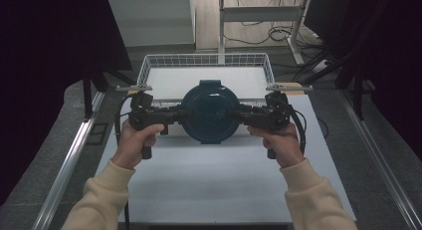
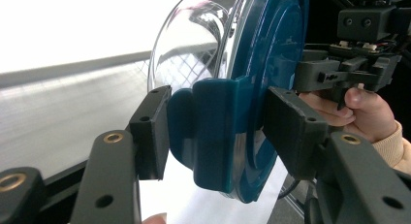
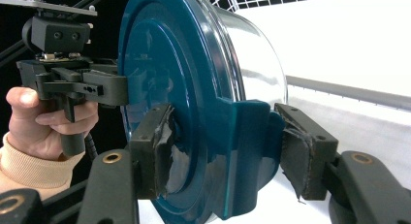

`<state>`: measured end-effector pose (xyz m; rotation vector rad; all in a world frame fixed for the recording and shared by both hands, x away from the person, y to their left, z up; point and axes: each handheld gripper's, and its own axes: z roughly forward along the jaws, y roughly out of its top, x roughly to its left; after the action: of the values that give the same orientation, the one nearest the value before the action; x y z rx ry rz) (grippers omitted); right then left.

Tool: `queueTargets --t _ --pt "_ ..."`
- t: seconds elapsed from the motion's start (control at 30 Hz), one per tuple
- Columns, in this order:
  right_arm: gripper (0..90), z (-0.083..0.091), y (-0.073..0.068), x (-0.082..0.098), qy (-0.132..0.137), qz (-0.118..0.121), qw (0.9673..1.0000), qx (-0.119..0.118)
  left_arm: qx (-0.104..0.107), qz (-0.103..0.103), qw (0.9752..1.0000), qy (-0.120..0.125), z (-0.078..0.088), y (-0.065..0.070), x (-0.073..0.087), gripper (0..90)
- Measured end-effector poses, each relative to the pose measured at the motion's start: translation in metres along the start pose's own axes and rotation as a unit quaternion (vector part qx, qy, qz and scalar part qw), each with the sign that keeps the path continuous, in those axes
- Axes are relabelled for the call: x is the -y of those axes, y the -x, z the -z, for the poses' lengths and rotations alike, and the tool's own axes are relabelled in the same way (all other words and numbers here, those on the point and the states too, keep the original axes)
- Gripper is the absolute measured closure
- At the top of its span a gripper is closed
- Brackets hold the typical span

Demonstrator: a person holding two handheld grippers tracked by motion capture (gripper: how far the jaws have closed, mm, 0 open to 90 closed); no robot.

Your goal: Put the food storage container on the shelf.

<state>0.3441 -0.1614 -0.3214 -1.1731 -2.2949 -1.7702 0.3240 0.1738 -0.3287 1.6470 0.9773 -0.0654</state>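
A round container (image 1: 210, 113) with a dark teal lid and a clear body is held in the air between the two grippers, above the far half of the white table (image 1: 219, 190) and just near of the wire basket (image 1: 149, 65). The lid faces the person; the clear body points away, toward the basket.

The left gripper (image 1: 181, 114) clamps the latch tab at the container's left edge. In the left gripper view its jaws stand partly closed, one pad on each face of the tab (image 2: 213, 132). The right gripper (image 1: 239, 114) clamps the matching tab on the right edge (image 3: 242, 151) in the same way. The pad on its outer jaw looks torn and frayed.

Probable step: carrying or placing the container with both hands.

- Keep both grips equally firm; the load hangs from two small tabs.
- Move both hands together and level, so the container does not twist between the pads.
- Watch the frayed pad: grip there may be weaker.

The clear body appears empty, though glare hides part of it. The basket shows a bare white floor with nothing in it.
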Motion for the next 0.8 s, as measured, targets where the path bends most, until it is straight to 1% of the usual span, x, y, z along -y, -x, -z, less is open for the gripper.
queueTargets --t 0.1,0.17,0.2,0.43,0.57,0.7,0.8 --pt "42.0 -0.002 0.001 -0.009 -0.001 0.003 1.0 0.001 0.0 0.001 1.0 0.002 0.001 -0.002 -0.008 44.9" --pt "42.0 -0.005 0.002 -0.018 -0.003 0.005 1.0 0.0 -0.002 -0.001 1.0 0.003 0.001 -0.003 -0.012 44.9" --pt "42.0 -0.005 0.002 -0.018 -0.003 0.005 1.0 0.0 -0.002 0.0 1.0 0.004 0.002 -0.004 -0.015 44.9" --pt "42.1 -0.011 0.004 -0.041 -0.006 0.008 0.9999 0.003 0.002 -0.004 1.0 0.006 0.003 -0.013 -0.036 44.9" --pt "42.1 -0.015 0.007 -0.054 -0.006 0.012 0.9999 0.006 0.007 -0.002 0.9999 0.009 0.001 -0.02 -0.048 44.9" --pt "42.0 -0.019 0.011 -0.066 -0.01 0.008 0.9999 0.007 0.007 0.008 0.9999 0.009 -0.001 -0.025 -0.059 44.9" --pt "42.0 -0.022 0.016 -0.072 -0.012 0.006 0.9999 0.005 0.007 0.01 0.9999 0.005 -0.003 -0.029 -0.064 44.9"
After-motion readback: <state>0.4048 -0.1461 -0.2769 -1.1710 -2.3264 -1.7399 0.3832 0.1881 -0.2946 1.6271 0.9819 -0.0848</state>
